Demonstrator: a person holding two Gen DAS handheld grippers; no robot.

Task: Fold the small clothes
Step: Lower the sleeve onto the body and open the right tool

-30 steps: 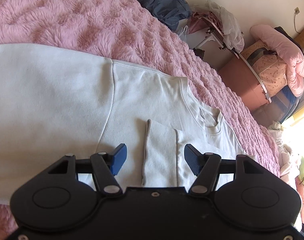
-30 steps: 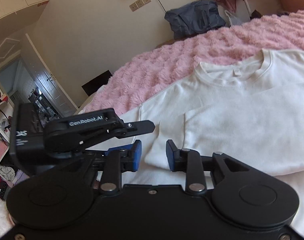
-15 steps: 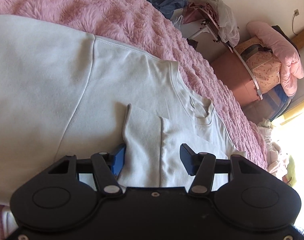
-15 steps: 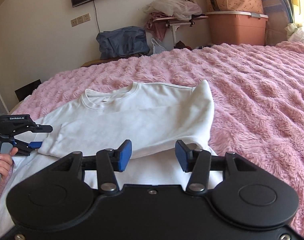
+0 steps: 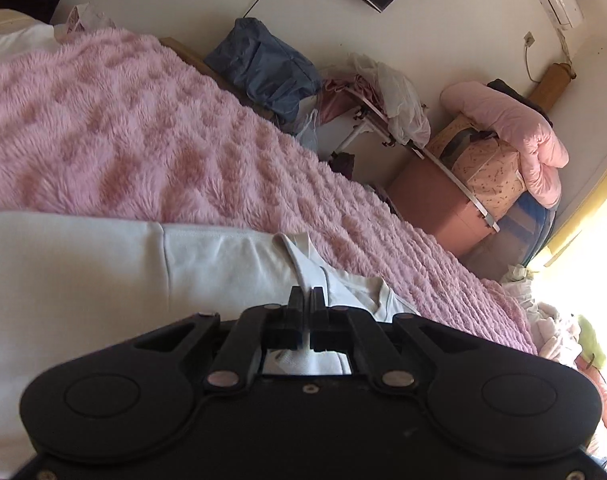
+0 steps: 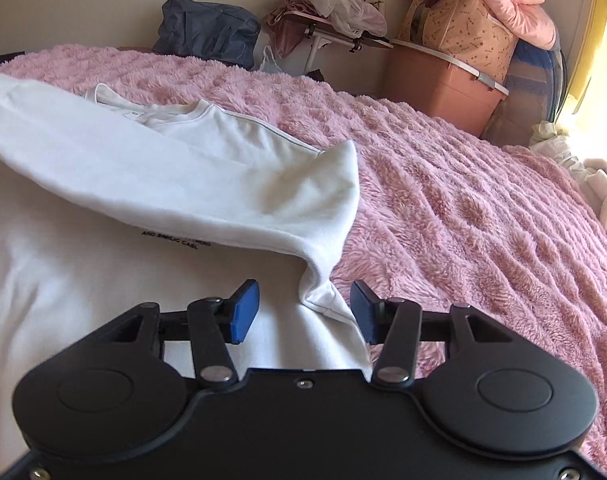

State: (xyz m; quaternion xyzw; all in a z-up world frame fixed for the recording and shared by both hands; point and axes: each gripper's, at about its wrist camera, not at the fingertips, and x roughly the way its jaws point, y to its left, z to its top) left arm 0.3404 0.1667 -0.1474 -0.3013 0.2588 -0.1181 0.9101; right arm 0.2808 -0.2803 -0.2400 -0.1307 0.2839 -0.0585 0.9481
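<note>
1. Your left gripper (image 5: 306,300) had pinched shut on the white sweatshirt (image 6: 175,168) lying on the pink blanket (image 6: 463,208).
2. Your right gripper (image 6: 303,310) stood wide open, straddling the cuff (image 6: 323,296), empty.
3. Mid sleeve-fold: next you'd likely close right.

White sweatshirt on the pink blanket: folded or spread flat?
Partly folded: the white cotton sweatshirt has a sleeve laid across its printed front.
</note>
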